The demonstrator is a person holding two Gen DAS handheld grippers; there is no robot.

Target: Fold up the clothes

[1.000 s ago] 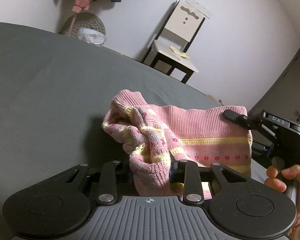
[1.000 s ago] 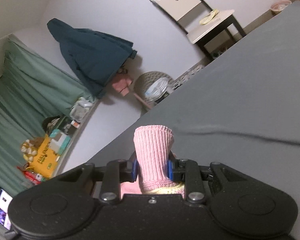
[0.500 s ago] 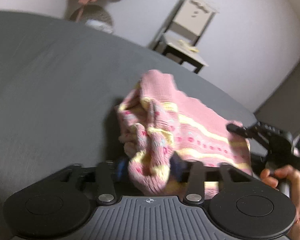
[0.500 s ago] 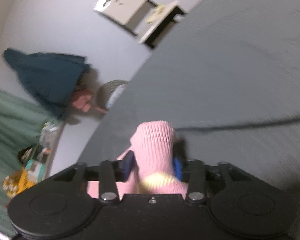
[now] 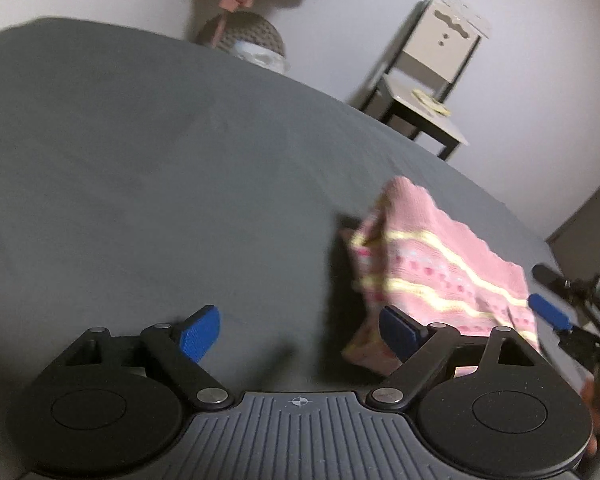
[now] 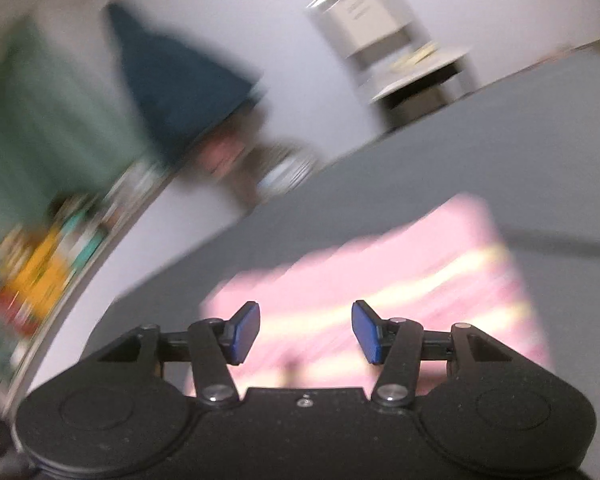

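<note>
Left gripper (image 5: 300, 334) agape above grey bedsheet (image 5: 140, 168), chair (image 5: 432, 76) beyond.

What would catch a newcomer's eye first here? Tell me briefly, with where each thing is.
The pink knitted sweater with yellow stripes stands out, lying on the dark grey bed sheet to the right of the left tongs, which are wide open and hold nothing. The right tongs are open too, just above the same sweater. A pale chair stands against the wall behind the bed.
</note>
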